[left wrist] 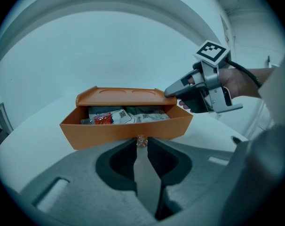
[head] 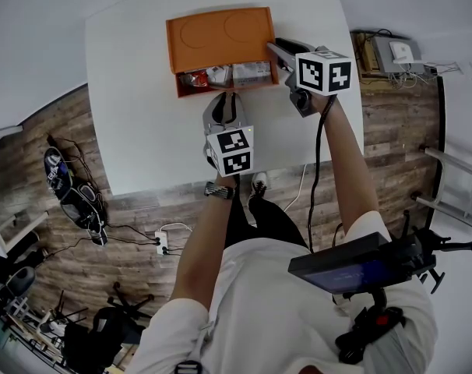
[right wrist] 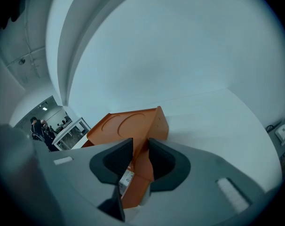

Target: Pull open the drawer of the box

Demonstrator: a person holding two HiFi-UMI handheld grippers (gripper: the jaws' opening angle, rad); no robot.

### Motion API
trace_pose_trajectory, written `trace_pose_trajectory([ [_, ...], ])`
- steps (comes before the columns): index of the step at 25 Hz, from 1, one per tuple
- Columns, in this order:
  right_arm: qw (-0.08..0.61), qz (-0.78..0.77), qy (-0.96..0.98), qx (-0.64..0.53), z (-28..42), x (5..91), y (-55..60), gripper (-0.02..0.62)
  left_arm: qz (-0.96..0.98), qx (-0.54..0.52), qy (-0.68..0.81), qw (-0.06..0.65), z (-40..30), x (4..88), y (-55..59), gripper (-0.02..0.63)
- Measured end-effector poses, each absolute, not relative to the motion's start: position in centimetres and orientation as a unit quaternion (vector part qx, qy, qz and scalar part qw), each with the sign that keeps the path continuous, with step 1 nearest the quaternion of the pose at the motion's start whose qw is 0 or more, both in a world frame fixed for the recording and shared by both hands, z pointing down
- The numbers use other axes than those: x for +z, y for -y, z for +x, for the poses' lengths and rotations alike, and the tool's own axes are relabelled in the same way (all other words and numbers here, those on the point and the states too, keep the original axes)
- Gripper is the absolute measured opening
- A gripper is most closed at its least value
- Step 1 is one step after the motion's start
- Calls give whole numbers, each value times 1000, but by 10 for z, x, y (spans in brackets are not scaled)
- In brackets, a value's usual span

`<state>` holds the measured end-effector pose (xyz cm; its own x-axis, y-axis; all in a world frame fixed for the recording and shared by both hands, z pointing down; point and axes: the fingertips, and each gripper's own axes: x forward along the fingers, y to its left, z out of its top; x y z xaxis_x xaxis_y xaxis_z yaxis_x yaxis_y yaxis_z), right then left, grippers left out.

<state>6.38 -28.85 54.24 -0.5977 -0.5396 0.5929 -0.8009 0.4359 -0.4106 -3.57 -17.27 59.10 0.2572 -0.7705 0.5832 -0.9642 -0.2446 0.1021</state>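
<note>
An orange box (head: 220, 33) sits on the white table (head: 142, 115). Its drawer (head: 224, 76) is pulled out toward me and holds several packets. My left gripper (head: 223, 109) is at the drawer front. In the left gripper view it (left wrist: 141, 142) is shut on the small clear knob (left wrist: 141, 141) of the drawer (left wrist: 123, 128). My right gripper (head: 276, 49) is at the box's right end. One of its fingers (left wrist: 173, 89) rests on the top corner of the box. In the right gripper view the box's corner (right wrist: 154, 126) lies between the spread jaws of that gripper (right wrist: 141, 149); no squeeze shows.
The table's near edge is just behind my left hand. On the wooden floor are cables and a power strip (head: 162, 242), dark gear (head: 72, 189) at the left and a device (head: 399, 53) beyond the table's right side. A dark screen (head: 353, 263) hangs at my waist.
</note>
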Motion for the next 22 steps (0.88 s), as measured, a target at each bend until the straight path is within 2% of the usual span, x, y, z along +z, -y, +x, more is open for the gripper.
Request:
trace_pose_trajectory([
  [22,193,410,822,345,70,545,275,97,757,215,572,232,-33,591,159,75],
])
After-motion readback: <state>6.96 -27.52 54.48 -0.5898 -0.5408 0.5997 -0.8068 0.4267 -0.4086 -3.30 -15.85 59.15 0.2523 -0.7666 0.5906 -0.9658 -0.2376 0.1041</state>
